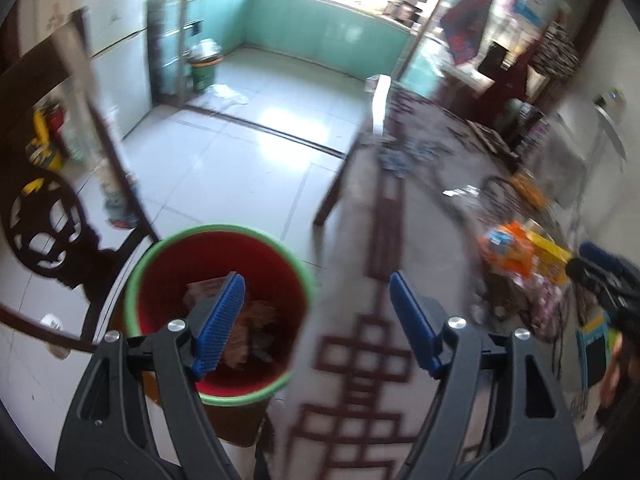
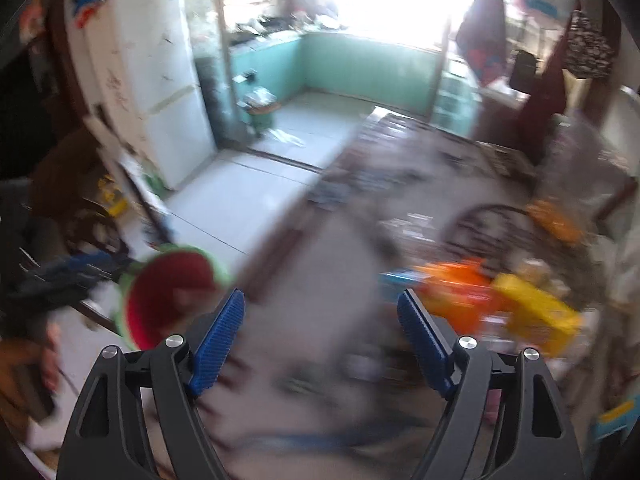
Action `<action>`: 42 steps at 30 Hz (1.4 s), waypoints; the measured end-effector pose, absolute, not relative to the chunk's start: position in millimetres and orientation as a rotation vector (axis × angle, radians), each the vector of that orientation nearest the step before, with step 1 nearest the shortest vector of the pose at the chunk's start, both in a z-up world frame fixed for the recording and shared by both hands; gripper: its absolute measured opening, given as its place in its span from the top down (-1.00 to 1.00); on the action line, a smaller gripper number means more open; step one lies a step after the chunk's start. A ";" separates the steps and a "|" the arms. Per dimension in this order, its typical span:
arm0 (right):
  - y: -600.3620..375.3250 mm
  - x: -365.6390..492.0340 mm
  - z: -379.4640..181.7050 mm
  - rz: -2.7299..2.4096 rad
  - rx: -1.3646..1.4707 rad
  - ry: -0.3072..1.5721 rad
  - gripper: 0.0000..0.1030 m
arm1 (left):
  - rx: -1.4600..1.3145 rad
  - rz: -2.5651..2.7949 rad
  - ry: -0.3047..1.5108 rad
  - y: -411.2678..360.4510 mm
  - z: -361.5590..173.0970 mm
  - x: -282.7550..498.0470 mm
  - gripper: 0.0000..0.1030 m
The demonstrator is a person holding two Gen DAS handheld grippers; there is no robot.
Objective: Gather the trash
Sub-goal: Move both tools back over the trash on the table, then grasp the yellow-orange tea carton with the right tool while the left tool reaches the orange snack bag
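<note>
A red bucket with a green rim (image 1: 218,312) stands on the floor beside the table and holds brown scraps of trash (image 1: 256,328). My left gripper (image 1: 316,280) hangs above the bucket's right edge, open, with nothing between its blue pads. The right wrist view is blurred. There my right gripper (image 2: 320,296) is open and empty over the patterned tablecloth (image 2: 312,264), and the bucket (image 2: 168,300) lies to its left. Orange wrappers (image 2: 460,292) and a yellow packet (image 2: 536,312) lie on the table to the right.
A dark carved wooden chair (image 1: 44,216) stands left of the bucket. A white fridge (image 2: 160,92) is at the back left, with a green bin (image 1: 204,72) in the teal kitchen beyond. A wire basket (image 1: 516,196) and clutter crowd the table's right side.
</note>
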State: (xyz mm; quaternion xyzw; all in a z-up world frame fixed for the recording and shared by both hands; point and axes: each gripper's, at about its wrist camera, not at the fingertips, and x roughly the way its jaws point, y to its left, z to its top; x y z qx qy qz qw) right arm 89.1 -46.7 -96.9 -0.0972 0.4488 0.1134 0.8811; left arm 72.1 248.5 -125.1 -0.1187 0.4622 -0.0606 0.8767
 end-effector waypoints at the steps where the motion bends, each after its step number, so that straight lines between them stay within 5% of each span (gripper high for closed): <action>1: -67.6 96.1 -96.0 0.209 -0.236 0.948 -0.48 | -0.231 -0.156 0.958 234.9 -121.9 71.2 -0.44; 14: -225.0 198.4 -203.5 0.292 -0.485 1.396 -0.62 | -0.013 -0.368 0.900 61.2 -99.9 79.5 -0.85; 16: -230.9 206.5 -218.1 0.327 -0.481 1.429 -0.48 | 0.013 -0.370 0.906 44.9 -100.7 87.6 -0.86; 17: -232.7 207.9 -223.8 0.342 -0.484 1.436 -0.12 | 0.044 -0.366 0.913 33.0 -101.8 95.1 -0.87; 39: -309.0 109.6 -150.6 0.480 0.361 1.089 -0.14 | 0.267 -0.373 1.079 -77.9 -190.6 175.4 -0.89; 42: -313.1 108.1 -148.8 0.476 0.371 1.088 -0.14 | 0.211 -0.381 1.097 -77.3 -190.7 181.2 -0.74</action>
